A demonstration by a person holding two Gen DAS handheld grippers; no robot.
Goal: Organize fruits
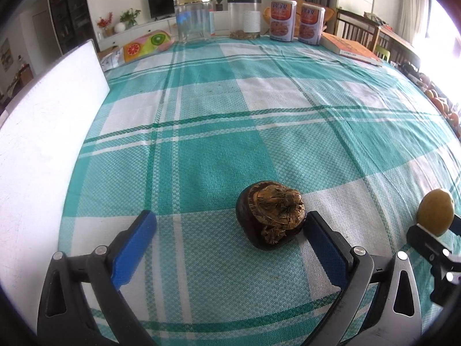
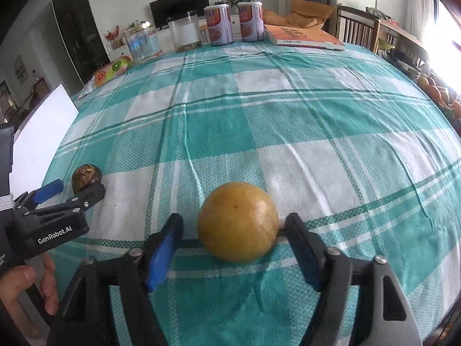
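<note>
A dark brown, shrivelled fruit (image 1: 270, 215) lies on the teal checked tablecloth (image 1: 230, 115). My left gripper (image 1: 230, 227) is open around it; the right finger touches the fruit, the left finger stands well apart. A round yellow-orange fruit (image 2: 237, 221) lies on the cloth between the fingers of my right gripper (image 2: 234, 230), which is open, with its right finger close to the fruit. The yellow fruit (image 1: 435, 216) also shows at the right edge of the left wrist view. The brown fruit (image 2: 86, 176) and the left gripper (image 2: 72, 191) show at the left of the right wrist view.
A white board (image 1: 43, 132) stands along the table's left side. At the far edge stand two clear jars (image 1: 193, 18), two cans (image 1: 283, 20), a book (image 1: 351, 47) and a fruit-print bag (image 1: 144, 44). Oranges (image 2: 435, 92) lie beyond the right edge.
</note>
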